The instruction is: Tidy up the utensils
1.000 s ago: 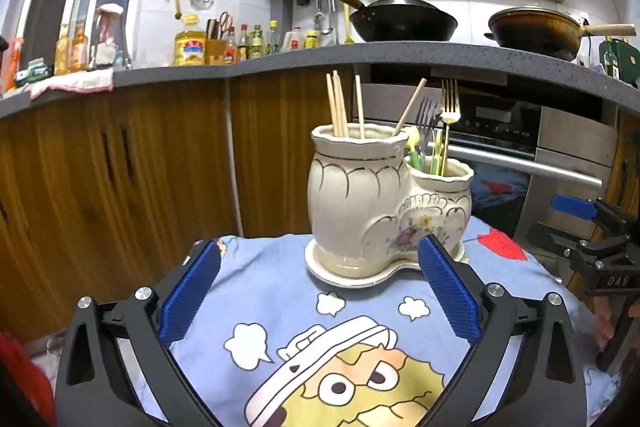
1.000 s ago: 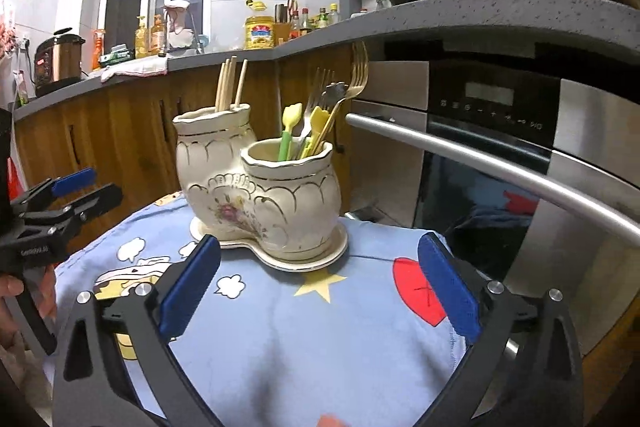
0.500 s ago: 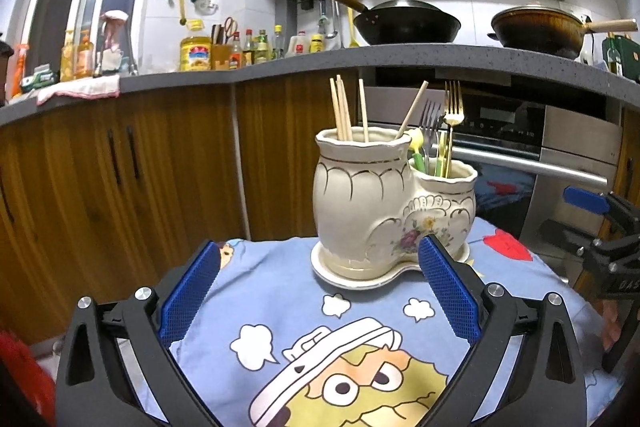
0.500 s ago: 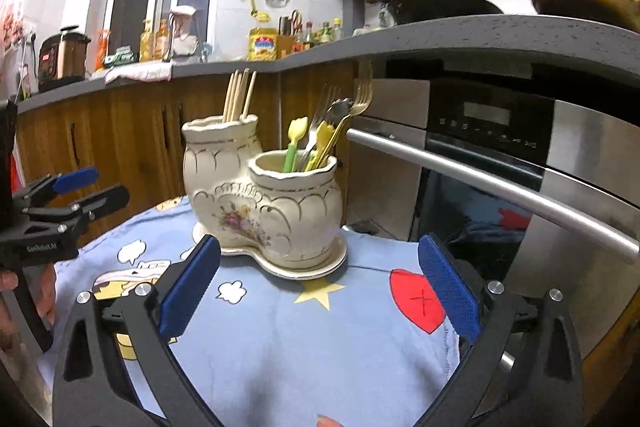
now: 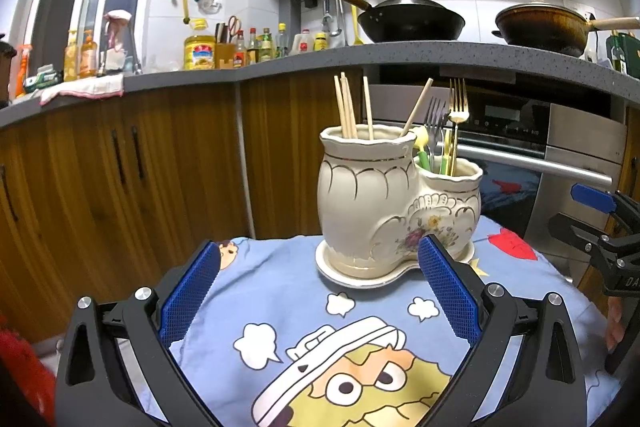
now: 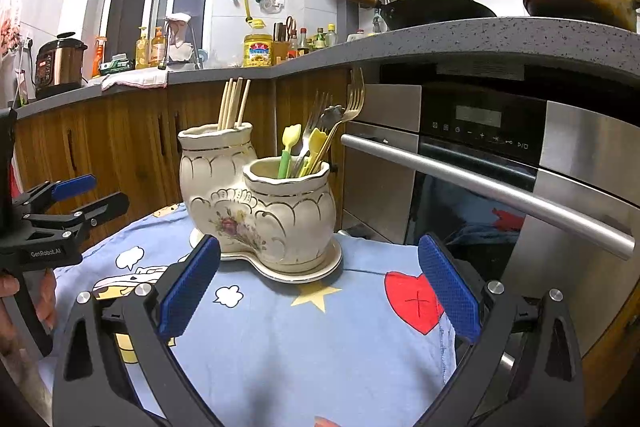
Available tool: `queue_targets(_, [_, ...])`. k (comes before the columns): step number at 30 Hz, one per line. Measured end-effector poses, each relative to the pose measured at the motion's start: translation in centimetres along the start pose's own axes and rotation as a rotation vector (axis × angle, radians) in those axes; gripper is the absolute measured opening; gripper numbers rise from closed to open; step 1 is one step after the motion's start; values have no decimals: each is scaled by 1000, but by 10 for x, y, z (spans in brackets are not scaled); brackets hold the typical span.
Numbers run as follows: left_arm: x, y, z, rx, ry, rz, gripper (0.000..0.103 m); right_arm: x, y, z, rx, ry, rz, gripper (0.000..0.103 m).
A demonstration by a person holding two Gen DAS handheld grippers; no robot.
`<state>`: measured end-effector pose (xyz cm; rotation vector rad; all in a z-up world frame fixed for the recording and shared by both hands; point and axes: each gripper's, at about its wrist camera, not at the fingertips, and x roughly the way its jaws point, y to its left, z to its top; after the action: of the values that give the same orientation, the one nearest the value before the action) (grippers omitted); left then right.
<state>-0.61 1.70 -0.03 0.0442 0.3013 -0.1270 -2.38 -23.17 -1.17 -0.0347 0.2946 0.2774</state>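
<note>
Both grippers were empty. Left gripper (image 5: pixel 318 291) had its jaws spread wide, nothing between the blue pads; right gripper (image 6: pixel 320 287) same, wide open, nothing held.

Task's thing: the two-pot ceramic holder (image 5: pixel 396 203) on its saucer, standing upright on the cartoon tablecloth (image 5: pixel 280 307) over the small counter. The taller pot (image 6: pixel 214 171) carried the chopsticks (image 5: pixel 352 107), long axes near vertical, one stick leaning off toward the shorter pot. The shorter pot (image 6: pixel 296 207) carried the gold fork (image 6: pixel 352 99), a silver fork (image 6: pixel 316 119) and the yellow-green plastic pieces (image 6: pixel 290 151), all handle-down and tilted a little. Could not tell what the plastic pieces were exactly, only the tips showed.

Key relation: the holder sat ahead of both sets of jaws, above the pad tips in each wrist view and apart from them. From the left wrist view it lay right of centre, taller pot nearer that side. From the right wrist view it lay left of centre, shorter pot nearer. So the left gripper looked better placed for the chopsticks, the right for the forks. Any pick would need to go up along the vertical shafts.

No loose utensils visible on the cloth, so judged near done.

Oven (image 6: pixel 480 155) stood behind the holder.
</note>
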Motion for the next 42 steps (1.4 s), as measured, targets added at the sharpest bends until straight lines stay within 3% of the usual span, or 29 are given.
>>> queue_targets(42, [3, 1, -3, 2, 6, 3, 98, 0, 0, 0, 0, 0, 0, 98])
